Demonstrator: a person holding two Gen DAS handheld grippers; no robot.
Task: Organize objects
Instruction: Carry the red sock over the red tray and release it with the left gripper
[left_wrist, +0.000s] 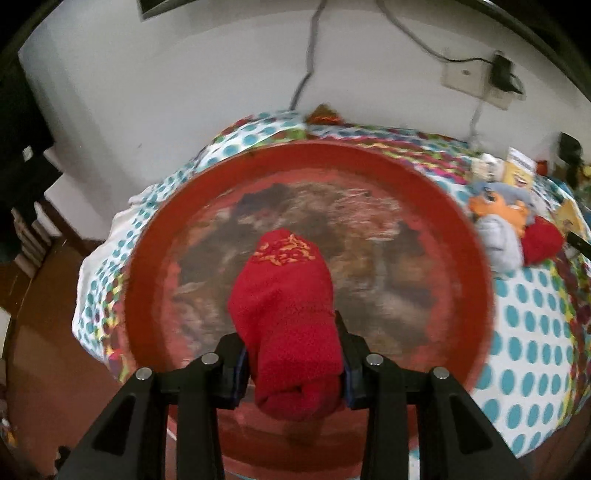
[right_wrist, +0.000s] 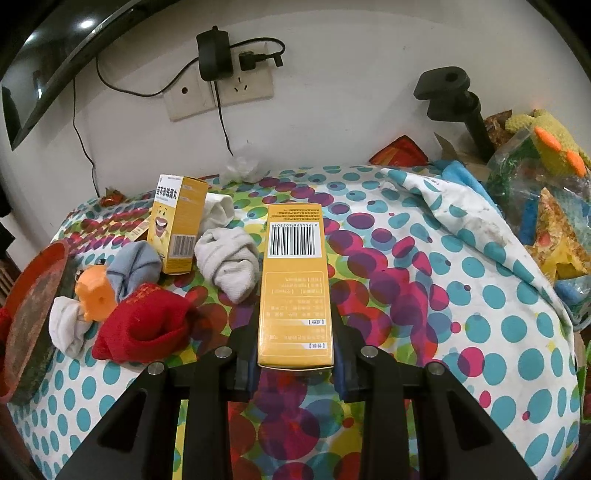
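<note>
Left fingers (left_wrist: 293, 363) clamped on red sock (left_wrist: 288, 321) over bare red tray (left_wrist: 461, 258); right fingers (right_wrist: 295, 363) gripping yellow box (right_wrist: 295, 295).

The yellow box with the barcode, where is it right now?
In the right wrist view, the yellow box sits centre frame, clamped in the right claw above the spotted cloth, just right of the grey sock.
</note>
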